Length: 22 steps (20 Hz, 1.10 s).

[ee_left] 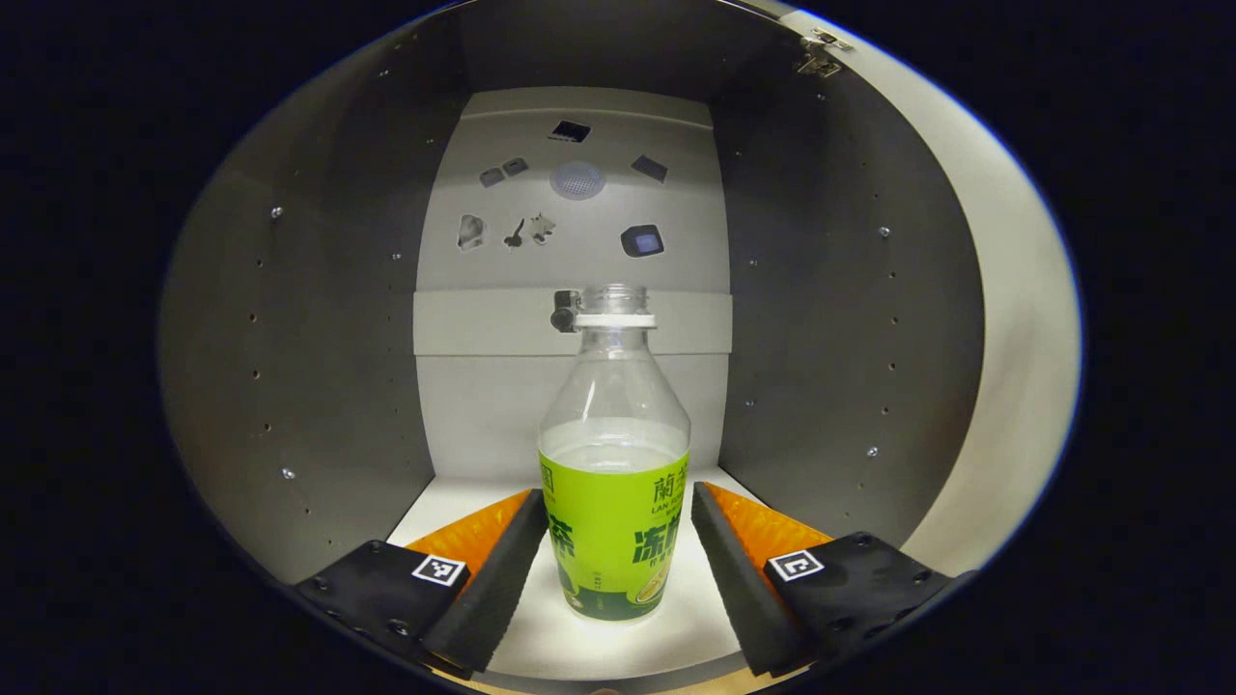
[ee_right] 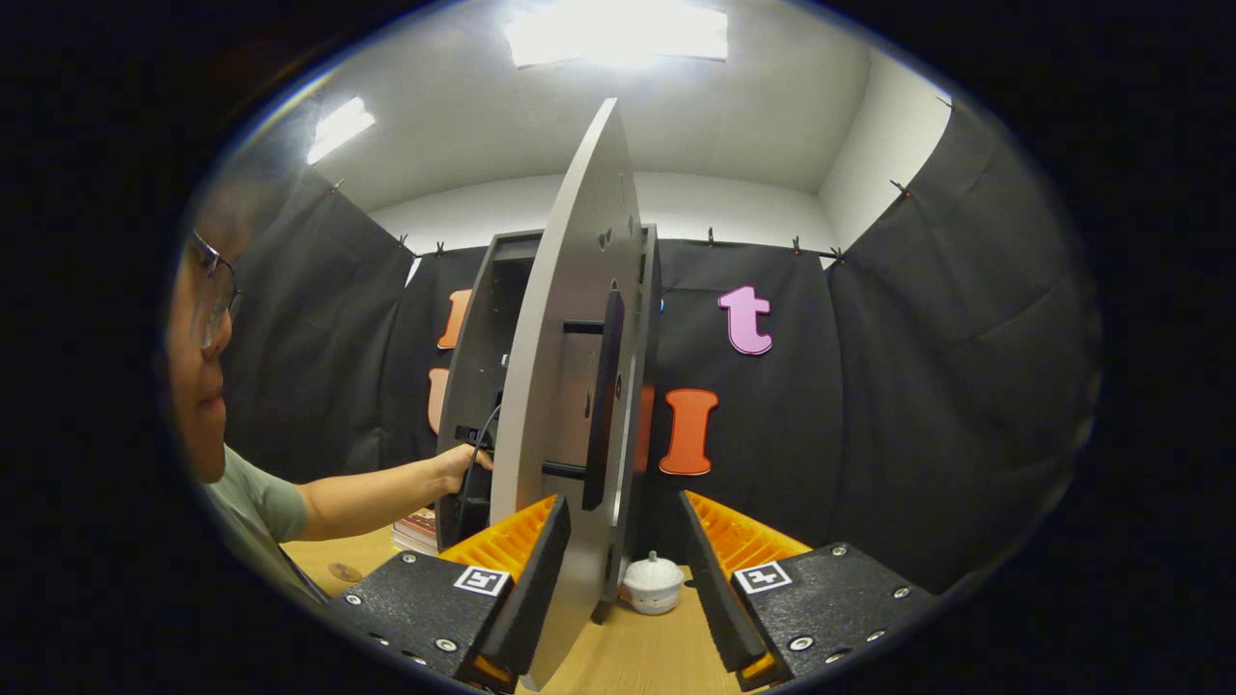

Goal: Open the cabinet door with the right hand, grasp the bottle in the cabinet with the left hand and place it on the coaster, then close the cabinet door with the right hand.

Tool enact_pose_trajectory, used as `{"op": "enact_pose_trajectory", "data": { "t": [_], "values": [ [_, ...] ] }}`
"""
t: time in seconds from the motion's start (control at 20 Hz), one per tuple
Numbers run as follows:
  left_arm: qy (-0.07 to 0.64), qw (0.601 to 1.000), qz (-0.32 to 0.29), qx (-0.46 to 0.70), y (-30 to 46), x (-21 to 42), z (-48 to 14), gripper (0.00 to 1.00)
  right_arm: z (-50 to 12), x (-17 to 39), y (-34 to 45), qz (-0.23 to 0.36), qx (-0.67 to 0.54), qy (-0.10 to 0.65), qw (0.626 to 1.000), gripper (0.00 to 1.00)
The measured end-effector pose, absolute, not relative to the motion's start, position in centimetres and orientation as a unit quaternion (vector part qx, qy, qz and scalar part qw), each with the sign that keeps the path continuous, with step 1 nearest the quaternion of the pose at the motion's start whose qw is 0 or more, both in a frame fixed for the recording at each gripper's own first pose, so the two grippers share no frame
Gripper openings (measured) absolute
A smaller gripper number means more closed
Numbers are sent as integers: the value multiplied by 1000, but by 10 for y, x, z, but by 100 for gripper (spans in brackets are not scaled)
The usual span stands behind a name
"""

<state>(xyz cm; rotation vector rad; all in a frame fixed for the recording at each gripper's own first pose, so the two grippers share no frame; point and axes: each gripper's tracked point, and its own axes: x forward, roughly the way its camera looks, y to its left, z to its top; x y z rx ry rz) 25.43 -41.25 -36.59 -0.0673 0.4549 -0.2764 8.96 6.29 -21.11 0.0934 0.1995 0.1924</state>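
- Left gripper view: we're looking straight into the cabinet, dark side walls left and right, pale back panel far behind with small dark shapes on it too blurred to name.
- The left gripper is inside, fingers spread wide, one on each side of the bottle; a gap shows on both sides, so nothing is gripped.
- The bottle stands upright on the cabinet floor, uncapped, clear above, green label below, pale liquid to the label's top. A small dark fitting peeks out behind its neck.
- Far right, the pale cabinet front edge curves away, a hinge at the top.
- Right gripper view: at far left a person, cut off by the edge, arm reaching into the cabinet; the hand is partly hidden behind the door.
- The cabinet door stands open, seen edge-on, its dark bar handle facing right.
- The right gripper is spread wide; the door's edge sits against its left finger, the other is clear of it.
- A small white lidded pot sits on the wooden table; a round coaster, dim, lies near the person.
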Motion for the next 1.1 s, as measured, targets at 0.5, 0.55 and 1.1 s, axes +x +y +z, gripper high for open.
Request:
{"op": "enact_pose_trajectory", "data": {
  "t": [0.5,0.55,1.1],
  "values": [
    [220,961,-158,-47,-385,222,-340,81,-214,88,60,84,93,120,985,74],
    [216,962,-160,-45,-379,215,-334,80,-215,88,62,87,95,120,984,74],
    [159,971,-177,-18,-306,110,-295,79,-216,98,64,104,97,114,983,75]
  ]
}}
